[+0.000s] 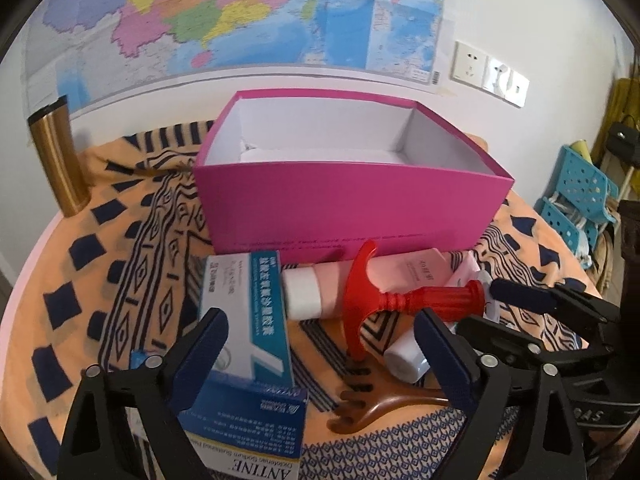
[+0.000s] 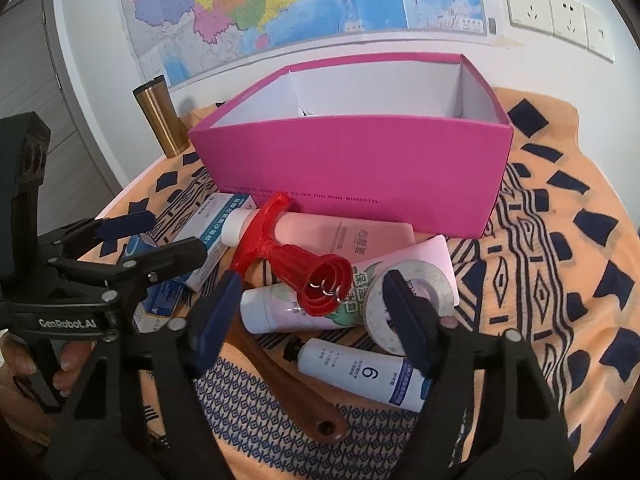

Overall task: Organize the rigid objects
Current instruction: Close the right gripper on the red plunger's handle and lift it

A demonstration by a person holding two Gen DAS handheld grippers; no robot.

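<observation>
An open pink box (image 1: 344, 204) (image 2: 360, 168) stands on the patterned orange cloth. In front of it lies a heap: a red T-handled tool (image 1: 384, 292) (image 2: 296, 256), a pink tube (image 1: 372, 276) (image 2: 332, 232), white tubes (image 2: 288, 304) (image 2: 360, 376), a tape roll (image 2: 408, 304), a wooden comb-like massager (image 1: 372, 408) (image 2: 288, 384) and blue-white medicine boxes (image 1: 248, 316) (image 2: 212, 232). My left gripper (image 1: 320, 344) is open above the medicine boxes and the massager. My right gripper (image 2: 312, 308) is open over the red tool's end and the tubes.
A gold tumbler (image 1: 60, 156) (image 2: 158, 120) stands at the back left by the wall. A map and wall sockets (image 2: 560, 12) hang behind. A blue plastic rack (image 1: 576, 196) stands off the table to the right. The table edge curves at the left.
</observation>
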